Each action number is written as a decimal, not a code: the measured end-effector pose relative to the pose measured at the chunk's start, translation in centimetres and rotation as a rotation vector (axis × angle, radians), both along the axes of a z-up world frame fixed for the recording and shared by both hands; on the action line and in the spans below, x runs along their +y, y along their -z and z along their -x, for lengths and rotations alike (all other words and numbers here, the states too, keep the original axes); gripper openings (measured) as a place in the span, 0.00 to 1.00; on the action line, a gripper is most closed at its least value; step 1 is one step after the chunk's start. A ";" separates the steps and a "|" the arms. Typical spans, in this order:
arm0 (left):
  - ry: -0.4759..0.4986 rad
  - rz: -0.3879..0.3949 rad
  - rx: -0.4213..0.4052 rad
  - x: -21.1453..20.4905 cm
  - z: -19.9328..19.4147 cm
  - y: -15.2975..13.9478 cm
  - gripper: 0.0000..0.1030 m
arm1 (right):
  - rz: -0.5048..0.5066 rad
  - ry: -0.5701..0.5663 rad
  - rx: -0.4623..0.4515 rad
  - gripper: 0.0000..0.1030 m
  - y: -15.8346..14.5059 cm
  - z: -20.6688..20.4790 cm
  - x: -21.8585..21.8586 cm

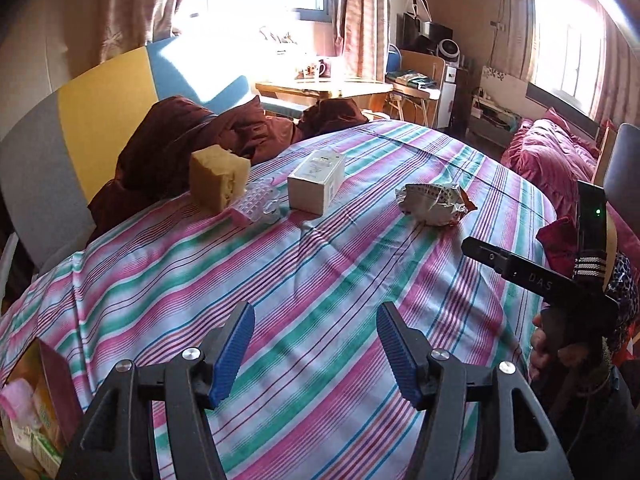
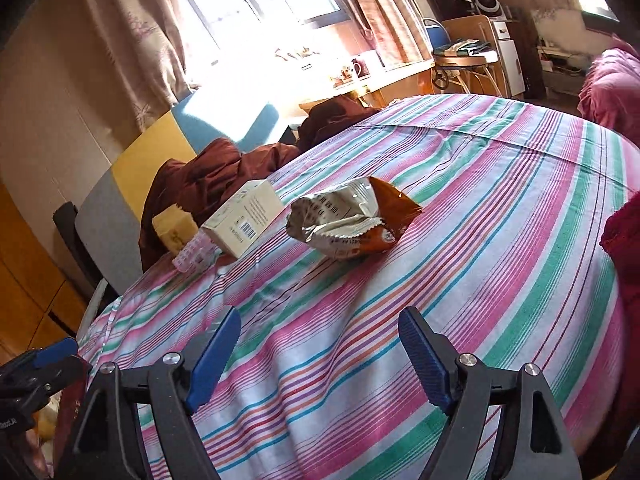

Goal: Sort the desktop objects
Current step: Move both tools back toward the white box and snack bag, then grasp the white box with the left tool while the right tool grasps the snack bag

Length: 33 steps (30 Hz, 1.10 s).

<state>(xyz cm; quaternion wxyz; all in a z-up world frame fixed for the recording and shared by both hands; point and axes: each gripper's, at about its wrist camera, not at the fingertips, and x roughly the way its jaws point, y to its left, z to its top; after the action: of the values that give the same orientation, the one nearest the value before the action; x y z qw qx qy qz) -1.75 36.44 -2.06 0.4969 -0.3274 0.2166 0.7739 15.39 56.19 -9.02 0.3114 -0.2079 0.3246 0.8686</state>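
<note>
Since both jaws are spread wide and empty, left gripper (image 1: 316,344) and right gripper (image 2: 320,354) are free to pick. Crinkled silver-and-orange foil snack bag (image 2: 352,220) sits at 12 o'clock on the striped-cloth desk (image 2: 460,280): probably light, slippery, crushable; pinch the sealed edge. The left view alone fully shows the tan sponge block (image 1: 218,180) at 11 o'clock and the white cardboard box (image 1: 316,182).

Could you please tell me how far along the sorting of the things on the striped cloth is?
Nothing on the cloth looks sorted yet; whether the items at the table's near-left edge were put there is unclear. Nothing is in hand: the left gripper and right gripper are open and empty. Left to sort: the yellow sponge, clear pink tray, white box and snack packet.
</note>
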 end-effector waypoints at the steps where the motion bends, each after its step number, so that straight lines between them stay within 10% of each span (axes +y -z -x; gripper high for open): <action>1: 0.005 0.004 -0.002 0.7 0.2 0.1 0.63 | 0.001 0.002 0.002 0.80 0.1 0.1 0.2; 33: 0.183 0.044 0.092 17.8 7.4 3.1 0.68 | 0.037 -0.042 0.044 0.83 1.8 1.7 1.4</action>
<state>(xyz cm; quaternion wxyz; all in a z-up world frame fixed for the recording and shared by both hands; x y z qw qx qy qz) -9.16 54.19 -5.14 0.5476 -0.2812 0.2853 0.7346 13.71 57.63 -10.81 0.2819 -0.2011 0.3430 0.8732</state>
